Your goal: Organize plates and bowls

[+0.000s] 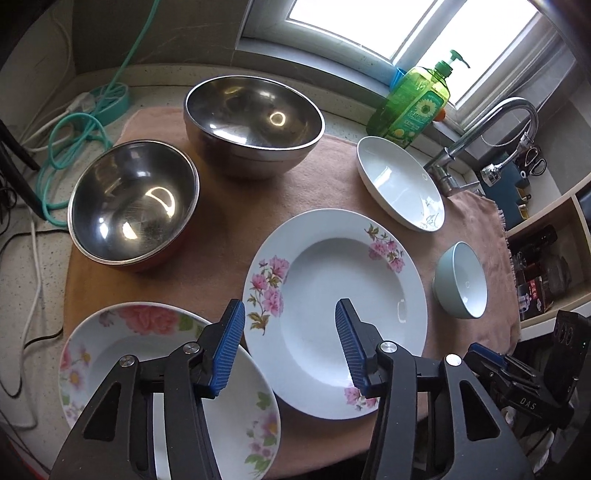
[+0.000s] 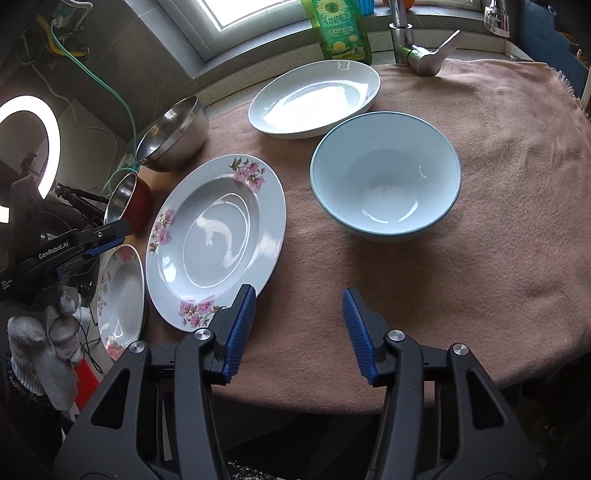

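On a pink cloth lie a large flowered plate, a smaller flowered plate at the near left, a plain white plate and a light blue bowl. Two steel bowls stand at the back left, a large one and a smaller one. My left gripper is open and empty above the near rims of the two flowered plates. My right gripper is open and empty above bare cloth, in front of the blue bowl.
A green soap bottle and a faucet stand at the back by the window. Cables lie on the counter at the left. Shelves are at the right. A ring light glows at the left.
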### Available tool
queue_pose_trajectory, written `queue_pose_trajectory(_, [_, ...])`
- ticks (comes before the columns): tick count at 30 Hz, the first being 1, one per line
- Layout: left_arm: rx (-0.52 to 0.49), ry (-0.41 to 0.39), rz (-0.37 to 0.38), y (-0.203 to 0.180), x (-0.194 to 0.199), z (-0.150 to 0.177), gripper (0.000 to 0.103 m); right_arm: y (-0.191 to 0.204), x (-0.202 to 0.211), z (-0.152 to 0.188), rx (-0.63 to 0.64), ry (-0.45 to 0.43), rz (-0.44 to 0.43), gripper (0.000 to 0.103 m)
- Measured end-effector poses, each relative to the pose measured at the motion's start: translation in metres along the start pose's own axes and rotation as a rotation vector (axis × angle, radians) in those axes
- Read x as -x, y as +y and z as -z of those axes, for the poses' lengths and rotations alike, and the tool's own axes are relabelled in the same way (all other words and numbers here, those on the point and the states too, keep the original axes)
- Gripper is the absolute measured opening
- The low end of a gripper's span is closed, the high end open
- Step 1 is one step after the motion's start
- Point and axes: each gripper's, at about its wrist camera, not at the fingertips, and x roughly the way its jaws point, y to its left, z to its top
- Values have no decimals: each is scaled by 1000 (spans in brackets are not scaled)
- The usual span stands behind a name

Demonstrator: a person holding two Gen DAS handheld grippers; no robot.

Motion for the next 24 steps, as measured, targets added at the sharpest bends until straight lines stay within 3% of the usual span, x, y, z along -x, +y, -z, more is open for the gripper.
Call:
queue_pose_trajectory(6, [26, 27, 4, 15, -10, -8, 38, -6, -17, -4, -65, 38, -61, 33])
queue_pose_trajectory(21, [2, 72, -12, 20, -33, -27, 36, -14, -31, -10, -126, 61, -95, 27])
queue_pose_trajectory(24, [7, 91, -6, 22, -39, -30, 33, -17, -34, -12, -135, 72, -106, 19])
